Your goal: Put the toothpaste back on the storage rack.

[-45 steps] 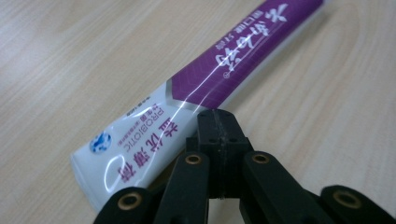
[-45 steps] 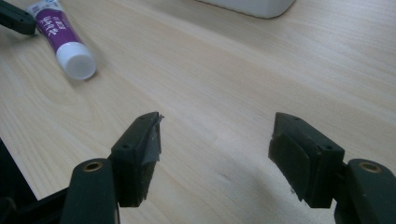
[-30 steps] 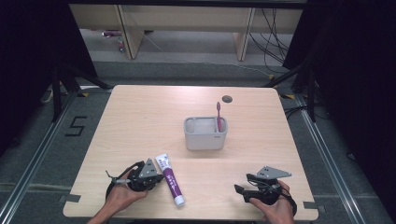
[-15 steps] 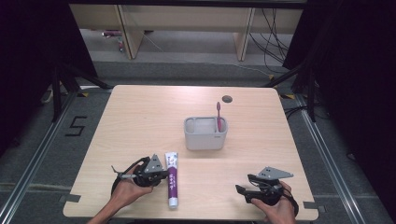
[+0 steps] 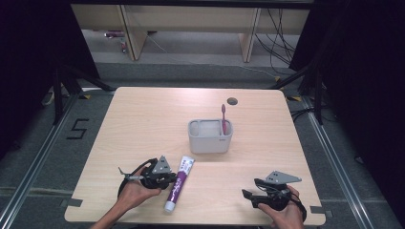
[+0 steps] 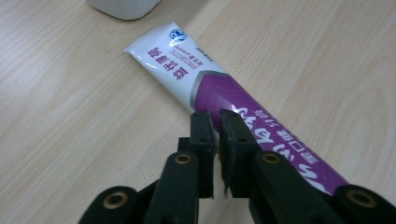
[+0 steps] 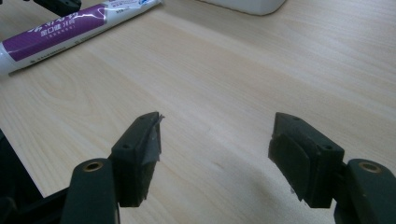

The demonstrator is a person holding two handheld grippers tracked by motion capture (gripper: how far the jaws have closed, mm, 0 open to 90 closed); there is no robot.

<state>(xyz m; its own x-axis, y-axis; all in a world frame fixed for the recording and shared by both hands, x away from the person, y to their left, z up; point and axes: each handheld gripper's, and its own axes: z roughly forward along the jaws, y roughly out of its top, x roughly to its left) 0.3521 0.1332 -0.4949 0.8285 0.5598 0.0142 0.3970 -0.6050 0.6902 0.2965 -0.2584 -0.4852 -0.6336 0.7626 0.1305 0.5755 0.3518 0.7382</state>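
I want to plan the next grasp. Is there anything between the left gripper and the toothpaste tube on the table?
Nothing visible is in the way. The left gripper is right at the toothpaste tube, its nearly closed jaws, which have just been opening, at the tube's purple part with nothing between them. The table around them is bare wood.

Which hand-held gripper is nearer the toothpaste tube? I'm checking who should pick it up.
Left. The left hand-held gripper sits right against the toothpaste tube, jaws nearly closed beside it; the right hand-held gripper rests well off to the tube's right, open.
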